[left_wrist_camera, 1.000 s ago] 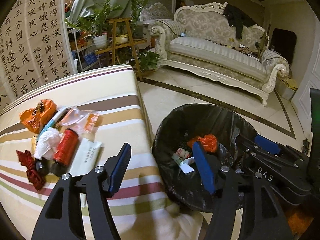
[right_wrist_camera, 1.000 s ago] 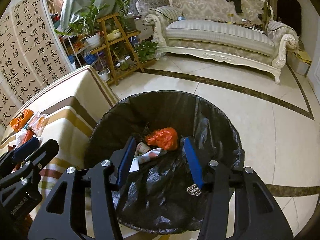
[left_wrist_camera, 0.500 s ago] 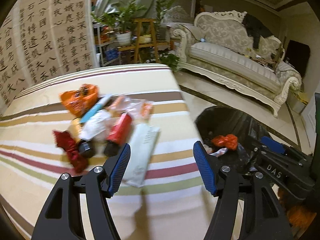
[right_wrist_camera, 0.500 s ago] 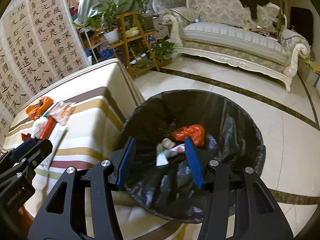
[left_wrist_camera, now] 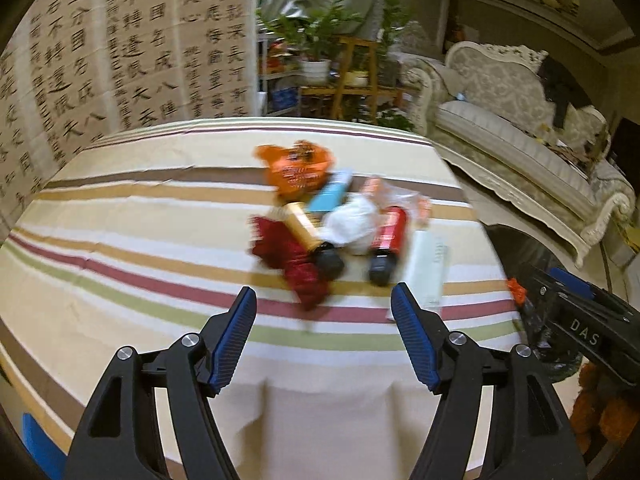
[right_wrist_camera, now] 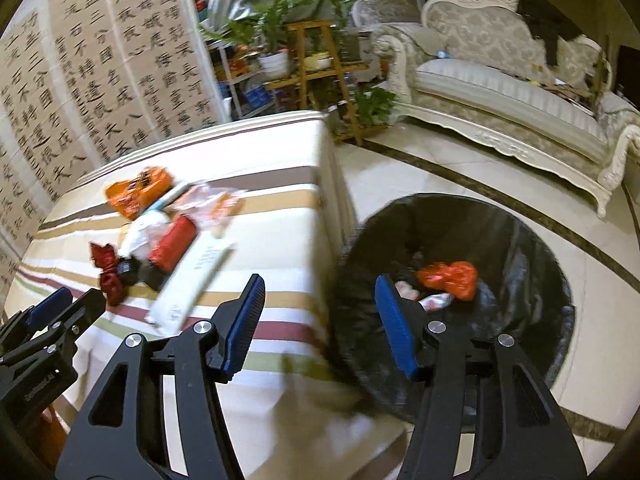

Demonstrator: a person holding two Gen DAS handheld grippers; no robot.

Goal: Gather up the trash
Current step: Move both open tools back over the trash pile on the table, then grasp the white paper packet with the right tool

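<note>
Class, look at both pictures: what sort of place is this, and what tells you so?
Most likely a home living room: an ornate sofa, potted plants on a wooden stand, and a calligraphy screen behind a cloth-covered table.

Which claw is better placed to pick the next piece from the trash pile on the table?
Left claw: empty, opening, facing the trash pile. The right claw straddles the table edge and bin.

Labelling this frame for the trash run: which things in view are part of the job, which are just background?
Job:
- litter pile on the table: orange wrapper, red tube, white packet, dark red wrapper
- black-lined bin, orange trash already inside
- left tool, right tool, both empty, jaws opening

Background:
- sofa
- plant stand
- calligraphy screen
</note>
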